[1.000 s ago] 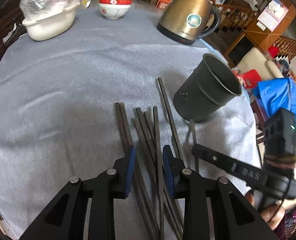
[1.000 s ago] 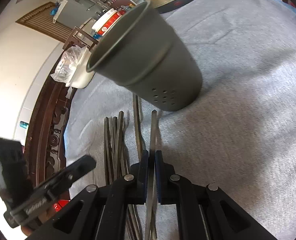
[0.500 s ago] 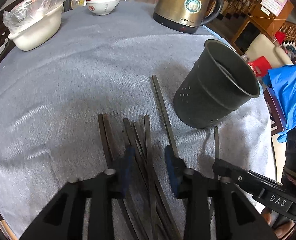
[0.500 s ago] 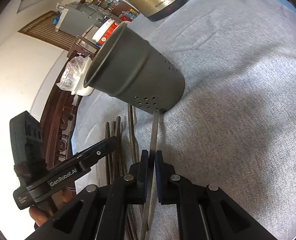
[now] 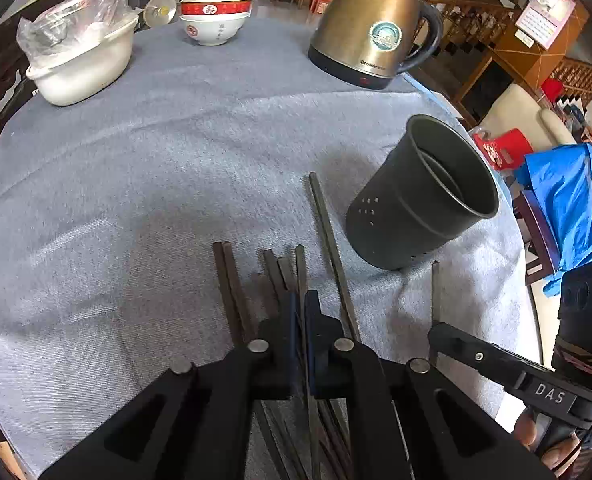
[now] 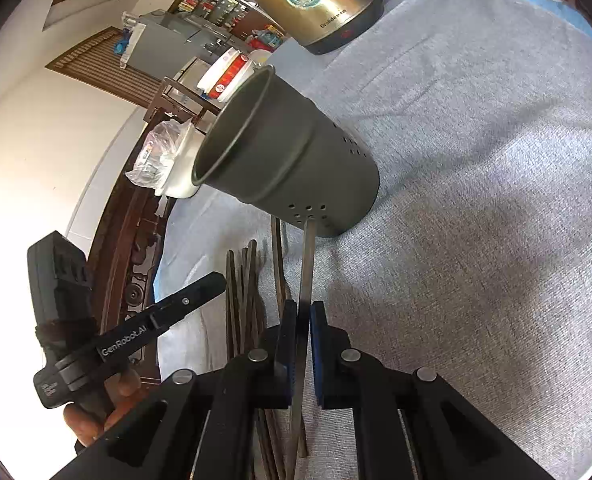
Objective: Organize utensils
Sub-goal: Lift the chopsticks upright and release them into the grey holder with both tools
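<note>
Several dark chopsticks (image 5: 232,280) lie side by side on the grey tablecloth (image 5: 136,184). A dark perforated utensil cup (image 5: 420,196) stands upright to their right. My left gripper (image 5: 301,300) is shut on one chopstick (image 5: 299,264) of the pile. My right gripper (image 6: 302,312) is shut on another chopstick (image 6: 307,264) and holds it raised, tip close to the cup's base (image 6: 296,168). The right gripper also shows in the left wrist view (image 5: 496,364).
A gold electric kettle (image 5: 372,24) stands at the back right. Stacked red and white bowls (image 5: 215,12) and a white dish with a plastic bag (image 5: 84,60) stand at the back left. The table edge runs just right of the cup.
My left gripper has closed on a chopstick in the pile. My right gripper has lifted its chopstick and drawn back from the cup.
</note>
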`<state>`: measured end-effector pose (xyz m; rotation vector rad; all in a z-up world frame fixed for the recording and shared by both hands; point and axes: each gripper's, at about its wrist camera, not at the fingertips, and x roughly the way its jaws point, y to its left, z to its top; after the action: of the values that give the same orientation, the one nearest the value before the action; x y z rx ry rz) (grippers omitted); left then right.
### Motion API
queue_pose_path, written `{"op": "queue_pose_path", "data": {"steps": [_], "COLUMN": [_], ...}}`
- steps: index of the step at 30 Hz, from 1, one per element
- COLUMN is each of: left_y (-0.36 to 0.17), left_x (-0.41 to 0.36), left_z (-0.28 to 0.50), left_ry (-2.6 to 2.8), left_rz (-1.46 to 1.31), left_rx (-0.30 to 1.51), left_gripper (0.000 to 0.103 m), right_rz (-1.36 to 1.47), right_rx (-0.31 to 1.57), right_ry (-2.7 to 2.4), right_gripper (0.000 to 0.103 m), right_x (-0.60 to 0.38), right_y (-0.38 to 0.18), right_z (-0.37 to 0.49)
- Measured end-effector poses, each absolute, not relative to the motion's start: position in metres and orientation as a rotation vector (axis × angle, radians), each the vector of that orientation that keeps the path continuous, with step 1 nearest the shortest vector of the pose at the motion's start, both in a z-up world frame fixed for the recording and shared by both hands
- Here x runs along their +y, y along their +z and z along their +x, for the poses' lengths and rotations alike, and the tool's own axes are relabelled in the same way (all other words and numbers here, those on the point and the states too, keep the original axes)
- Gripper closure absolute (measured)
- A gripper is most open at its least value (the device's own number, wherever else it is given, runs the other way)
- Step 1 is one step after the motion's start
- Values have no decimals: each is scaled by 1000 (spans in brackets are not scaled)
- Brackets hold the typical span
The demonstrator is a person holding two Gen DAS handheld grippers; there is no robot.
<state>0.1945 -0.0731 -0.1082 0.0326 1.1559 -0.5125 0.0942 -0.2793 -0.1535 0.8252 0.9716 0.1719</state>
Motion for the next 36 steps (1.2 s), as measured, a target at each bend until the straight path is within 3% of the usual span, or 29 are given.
{"op": "queue_pose_path", "data": {"steps": [1, 2, 3, 6, 7, 11, 12, 20, 36], "left_y": [-109, -111, -112, -117, -119, -126, -127, -100, 23], "left_x": [-76, -80, -83, -96, -99, -98, -97, -74, -36], "left_z": [195, 195, 195, 197, 199, 204, 206, 196, 147], "left_ry": [-501, -481, -463, -426, -421, -390, -400, -482, -590], "left_rz": [51, 75, 90, 136, 145, 158, 149, 43, -90], "left_rx": [1159, 1163, 1161, 1160, 1162, 1166, 1175, 1115, 817], "left_gripper": [83, 63, 56, 53, 53, 93, 96, 97, 98], "right_rz": [824, 825, 827, 822, 820, 819, 820, 808, 702], "right_rx": [975, 976, 977, 975, 976, 976, 975, 934, 625], "right_ry": [166, 164, 163, 158, 157, 154, 154, 171, 210], "right_gripper": [95, 95, 95, 95, 95, 95, 95, 95, 96], "right_x": [-277, -277, -277, -276, -275, -277, -278, -280, -282], "right_y": [-154, -155, -155, -155, -154, -155, -155, -141, -45], "right_z": [95, 96, 96, 97, 97, 96, 95, 89, 48]}}
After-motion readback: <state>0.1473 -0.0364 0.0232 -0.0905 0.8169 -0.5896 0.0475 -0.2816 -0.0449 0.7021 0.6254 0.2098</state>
